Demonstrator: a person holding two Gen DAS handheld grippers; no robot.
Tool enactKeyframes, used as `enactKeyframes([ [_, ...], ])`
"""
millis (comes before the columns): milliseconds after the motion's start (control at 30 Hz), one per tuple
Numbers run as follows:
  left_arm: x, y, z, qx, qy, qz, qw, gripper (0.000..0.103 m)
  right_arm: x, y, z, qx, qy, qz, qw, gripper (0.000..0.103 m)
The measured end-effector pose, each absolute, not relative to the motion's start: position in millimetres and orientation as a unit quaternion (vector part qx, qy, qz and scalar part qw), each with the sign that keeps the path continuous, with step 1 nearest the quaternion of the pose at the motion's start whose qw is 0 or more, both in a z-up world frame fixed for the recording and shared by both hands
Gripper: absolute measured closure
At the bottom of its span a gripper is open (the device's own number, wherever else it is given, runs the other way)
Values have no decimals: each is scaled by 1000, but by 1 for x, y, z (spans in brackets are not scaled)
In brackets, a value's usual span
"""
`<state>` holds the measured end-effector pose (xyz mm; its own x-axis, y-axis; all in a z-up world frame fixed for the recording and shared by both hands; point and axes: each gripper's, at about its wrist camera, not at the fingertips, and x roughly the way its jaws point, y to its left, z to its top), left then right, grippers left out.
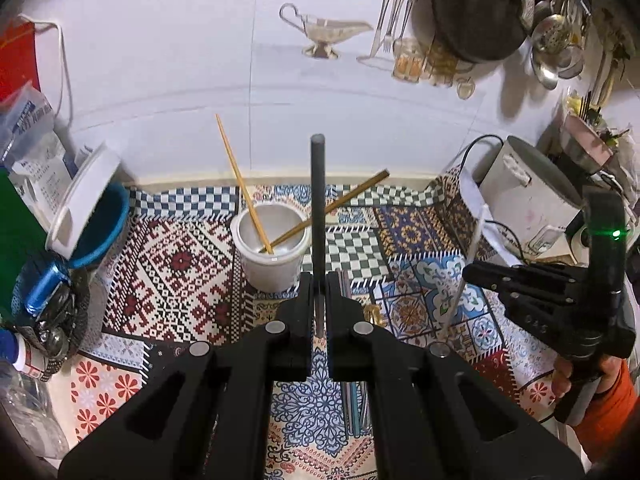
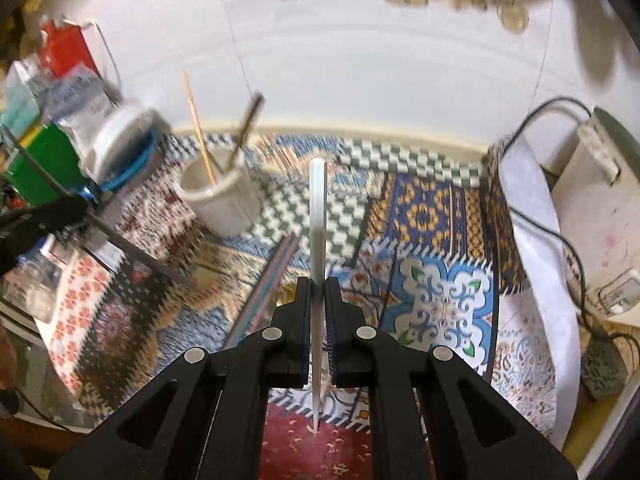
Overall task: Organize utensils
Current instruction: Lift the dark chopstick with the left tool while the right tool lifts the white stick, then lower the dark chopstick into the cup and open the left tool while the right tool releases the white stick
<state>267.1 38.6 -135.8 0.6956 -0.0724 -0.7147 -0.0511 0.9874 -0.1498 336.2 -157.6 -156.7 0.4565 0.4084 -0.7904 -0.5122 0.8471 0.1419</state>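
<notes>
Far left, partly cut off by the frame: a blue-rimmed white plastic tub (image 1: 90,216) tipped on its side among bags and bottles, too cluttered to sort. Next, a round white ceramic cup (image 1: 271,248) standing on the patterned patchwork tablecloth (image 1: 168,280), holding two thin wooden chopsticks (image 1: 244,188) leaning apart. In front of it, the left claw (image 1: 319,280) clamped on a dark grey chopstick (image 1: 318,200), held upright, its lower end hidden between the fingers. A bundle of further sticks (image 1: 356,408) lying flat on the table, mostly hidden behind the claw. Further right, the right claw (image 2: 318,284) pinched shut on a pale white chopstick (image 2: 318,208), tip pointing toward the camera; that view blurred. Far right, a white rice cooker (image 1: 528,204), corded, partly cropped.
</notes>
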Motion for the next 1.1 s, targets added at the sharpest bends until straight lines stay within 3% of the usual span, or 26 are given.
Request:
enactKeyframes([
  [700, 288, 75, -70, -97, 320, 33, 942, 100, 353, -95, -62, -42, 324, 355, 876, 99],
  [1100, 337, 109, -99, -89, 339, 85, 933, 100, 380, -71, -94, -56, 358, 368, 856, 99],
])
